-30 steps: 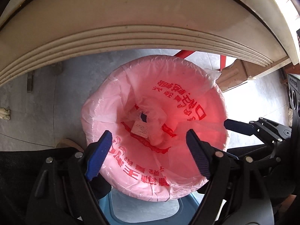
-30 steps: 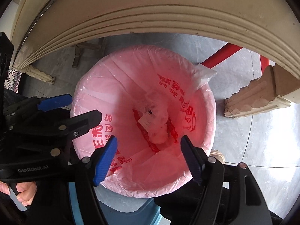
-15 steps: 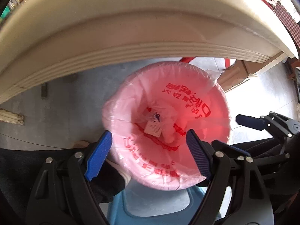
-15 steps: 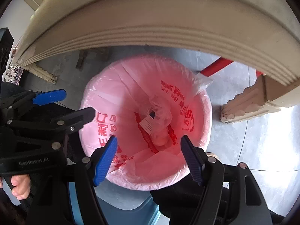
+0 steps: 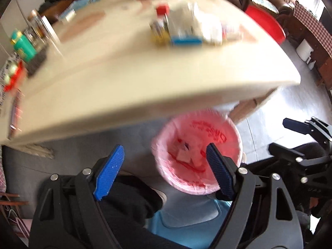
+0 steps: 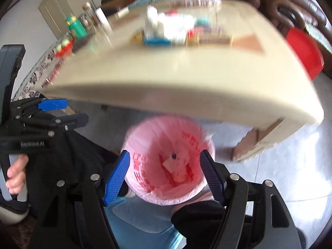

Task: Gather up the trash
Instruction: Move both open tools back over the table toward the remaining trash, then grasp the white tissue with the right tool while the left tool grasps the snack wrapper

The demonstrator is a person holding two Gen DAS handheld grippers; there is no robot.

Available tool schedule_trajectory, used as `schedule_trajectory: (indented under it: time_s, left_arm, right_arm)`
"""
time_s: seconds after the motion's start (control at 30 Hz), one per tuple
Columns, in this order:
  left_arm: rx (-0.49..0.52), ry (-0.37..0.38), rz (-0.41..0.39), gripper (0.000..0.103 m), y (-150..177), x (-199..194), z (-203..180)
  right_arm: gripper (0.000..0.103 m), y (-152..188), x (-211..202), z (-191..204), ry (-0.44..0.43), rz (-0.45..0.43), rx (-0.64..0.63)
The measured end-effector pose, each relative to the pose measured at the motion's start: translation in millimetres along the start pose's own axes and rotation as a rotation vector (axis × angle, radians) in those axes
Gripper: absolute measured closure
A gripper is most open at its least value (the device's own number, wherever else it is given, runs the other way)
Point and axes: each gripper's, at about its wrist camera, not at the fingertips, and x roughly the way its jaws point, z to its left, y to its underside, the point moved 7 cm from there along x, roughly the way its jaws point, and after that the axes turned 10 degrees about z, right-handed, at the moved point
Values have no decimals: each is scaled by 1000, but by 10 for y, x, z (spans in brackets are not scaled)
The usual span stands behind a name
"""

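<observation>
Lifting clear of the bin, both tools now face the table [image 5: 157, 87], and the step in hand looks like going for the next piece of trash. On the left, the left hand-held gripper [image 5: 164, 171] stands released, jaws wide with nothing between them; the person would do well to keep it so while it crosses the table edge. Farther along, the clutter of trash [image 5: 186, 31] sits near the middle of the table top, blurred, so single items are hard to tell; one loose piece at the near side of the pile is likely the safest pick. Below, the pink-lined bin [image 6: 168, 161] stands on the floor under the table edge, with scraps already inside. On the right, the right hand-held gripper [image 6: 166, 177] is likewise released and empty, directly above the bin mouth; it should rise above the table edge before reaching forward.
</observation>
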Motion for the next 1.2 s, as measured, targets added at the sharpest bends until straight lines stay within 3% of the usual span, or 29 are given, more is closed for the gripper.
schedule_trajectory:
  time_s: [0.27,0.5,0.77,1.2]
  left_arm:
    - [2,-20,-11,23,-487,-530,195]
    - [-1,-38,-20,23,-884,-640,270]
    - [-26,-24,4,23,-1355,-505,379]
    - [-61,-8,95,23,-1993,177,420]
  right_arm:
    - [32,-542,-753,134,21,-137,-82]
    - [31,-914,-922,203,-12,-171,-116]
    - [31,-1256,-803,256,-18,-167,-152]
    - [31,-1717,-153,160,-71,-89,-172]
